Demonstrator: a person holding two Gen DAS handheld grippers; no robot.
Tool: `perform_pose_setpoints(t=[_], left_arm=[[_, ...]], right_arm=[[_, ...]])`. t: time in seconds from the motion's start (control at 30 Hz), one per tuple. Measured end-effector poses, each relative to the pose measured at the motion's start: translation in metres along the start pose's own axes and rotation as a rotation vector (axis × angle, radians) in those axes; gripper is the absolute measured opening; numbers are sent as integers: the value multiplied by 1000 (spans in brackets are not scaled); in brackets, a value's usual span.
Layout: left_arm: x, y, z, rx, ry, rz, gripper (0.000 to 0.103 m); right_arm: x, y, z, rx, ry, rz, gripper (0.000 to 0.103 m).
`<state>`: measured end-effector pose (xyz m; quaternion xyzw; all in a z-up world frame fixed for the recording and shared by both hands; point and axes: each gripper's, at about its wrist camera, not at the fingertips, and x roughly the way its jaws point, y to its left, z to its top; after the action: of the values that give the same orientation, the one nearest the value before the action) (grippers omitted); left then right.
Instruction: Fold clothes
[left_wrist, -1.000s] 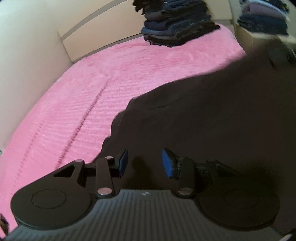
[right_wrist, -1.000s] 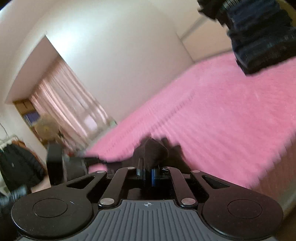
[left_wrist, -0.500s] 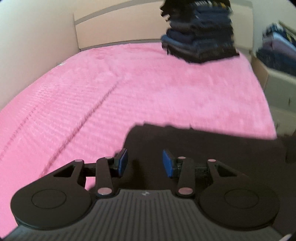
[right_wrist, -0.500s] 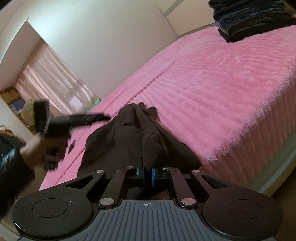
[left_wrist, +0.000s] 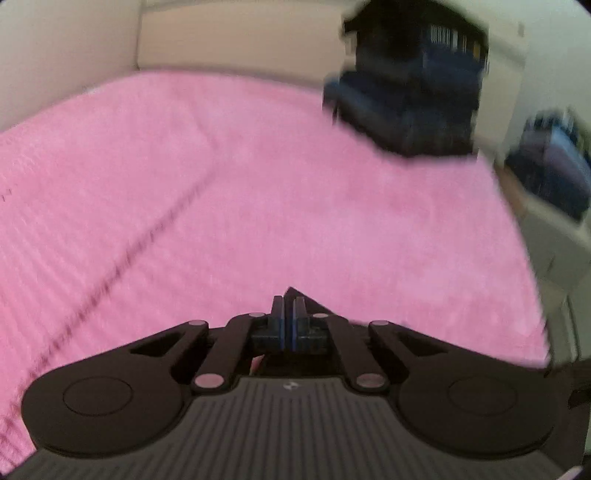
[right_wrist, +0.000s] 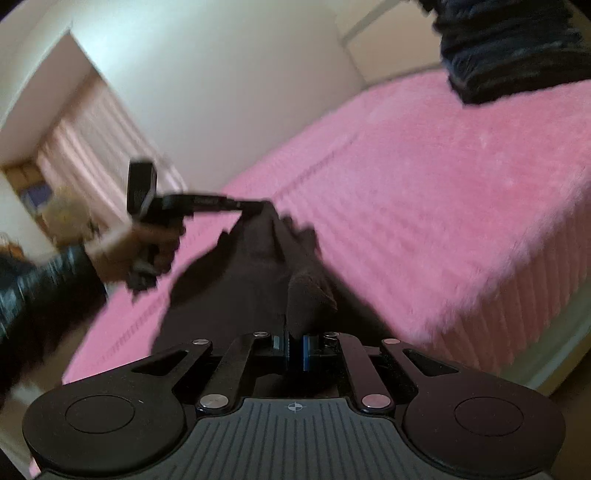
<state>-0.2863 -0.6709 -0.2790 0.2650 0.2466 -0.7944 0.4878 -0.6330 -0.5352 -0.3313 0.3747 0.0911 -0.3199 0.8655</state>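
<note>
A dark brown garment (right_wrist: 255, 266) hangs stretched between both grippers above the pink bed (right_wrist: 424, 192). My right gripper (right_wrist: 294, 350) is shut on one bunched edge of it. My left gripper (left_wrist: 288, 314) is shut on another corner; only a small dark tip of cloth (left_wrist: 306, 301) shows past its fingers in the left wrist view. In the right wrist view the left gripper (right_wrist: 255, 205) pinches the cloth's far top end, held by a hand (right_wrist: 144, 247).
A tall stack of folded dark clothes (left_wrist: 406, 96) sits at the far right of the bed, also visible in the right wrist view (right_wrist: 517, 51). More folded clothes (left_wrist: 554, 166) rest on a box beside the bed. A curtained window (right_wrist: 81, 155) is at left.
My left gripper has closed on the garment and lifted its corner off the bed. The right gripper stays shut on the cloth and has risen with it.
</note>
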Motion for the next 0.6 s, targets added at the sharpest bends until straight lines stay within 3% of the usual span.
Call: perform_pose_setpoints(t=[0.07, 0.2, 0.27, 0.43, 0.5, 0.57, 0.6], left_arm=[[-4, 3, 5, -12, -47, -11, 0], [22, 4, -3, 8, 51, 14, 0], [24, 6, -9, -5, 60, 23, 0], [-7, 9, -15, -19, 11, 86, 5], [-29, 9, -15, -17, -13, 133, 9], [-54, 10, -20, -38, -42, 158, 15], [-66, 10, -23, -52, -57, 165, 15]], right_arm=[[1, 2, -2, -24, -10, -14, 4], [12, -11, -13, 31, 44, -58, 4], [11, -9, -14, 5, 42, -66, 5], [5, -16, -12, 36, 31, -95, 6], [-1, -16, -11, 46, 15, -120, 19], [-11, -12, -7, 34, -17, -170, 40], [-16, -8, -6, 19, -35, -188, 41]])
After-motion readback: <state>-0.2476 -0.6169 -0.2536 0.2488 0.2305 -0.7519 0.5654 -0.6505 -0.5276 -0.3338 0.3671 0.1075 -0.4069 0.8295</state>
